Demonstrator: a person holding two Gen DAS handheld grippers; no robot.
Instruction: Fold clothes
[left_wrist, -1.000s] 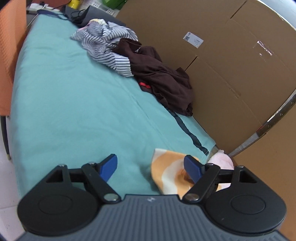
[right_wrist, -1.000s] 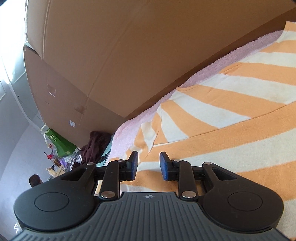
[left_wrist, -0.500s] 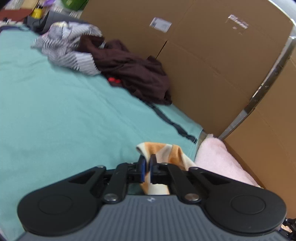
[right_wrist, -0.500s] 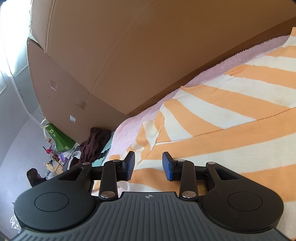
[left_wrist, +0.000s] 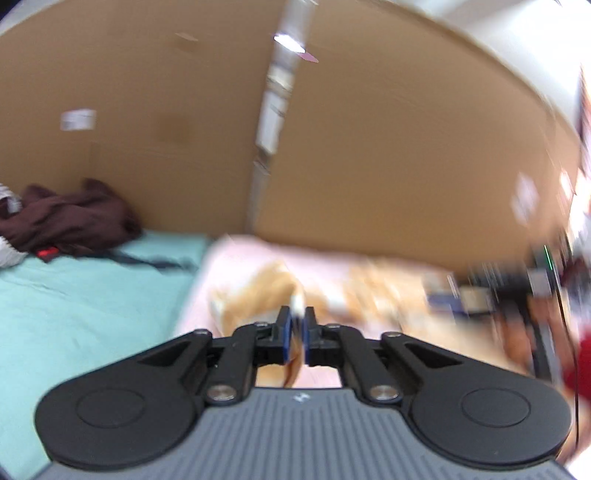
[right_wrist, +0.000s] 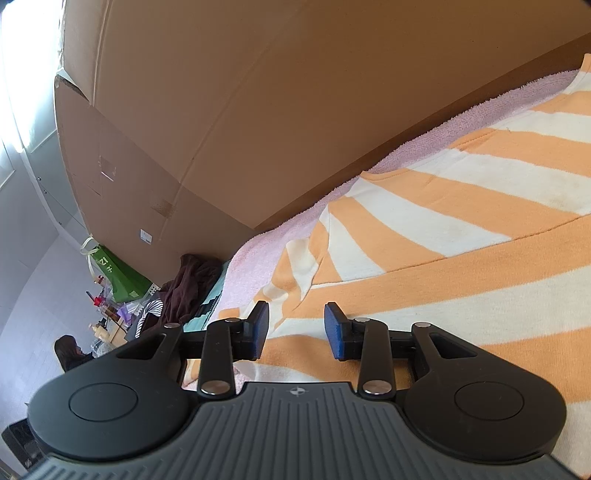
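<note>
Presently, the left gripper (left_wrist: 296, 334) has its jaws nearly pressed together on a fold of the orange-and-white striped shirt (left_wrist: 258, 295), though they are easing apart slightly; cloth shows in the narrow gap and hangs below the pads. The left wrist view is badly blurred, so how much fabric is caught cannot be told. Ahead of the jaws the shirt bunches at centre frame on a pink towel (left_wrist: 207, 273). To the left lies a teal sheet (left_wrist: 81, 295), and at the far left edge a dark brown garment (left_wrist: 70, 221) sits in a heap against the cardboard wall (left_wrist: 166, 110).

The right gripper (right_wrist: 296, 330) has its jaws spread partway and holds nothing. The pads hover just over the shirt (right_wrist: 443, 229), which lies largely flat across the right half of that view, with a folded flap at centre. The pink towel (right_wrist: 251, 266) shows along the shirt's upper left border, below the cardboard wall (right_wrist: 258, 110).

Assessment: the shirt appears light, soft and limp. It will sag and crease wherever unsupported, and a thin pinch may slip. A hem, seam or corner should give the firmest hold, with both layers taken together. The folded flap near the right jaws looks the likeliest second hold.
</note>
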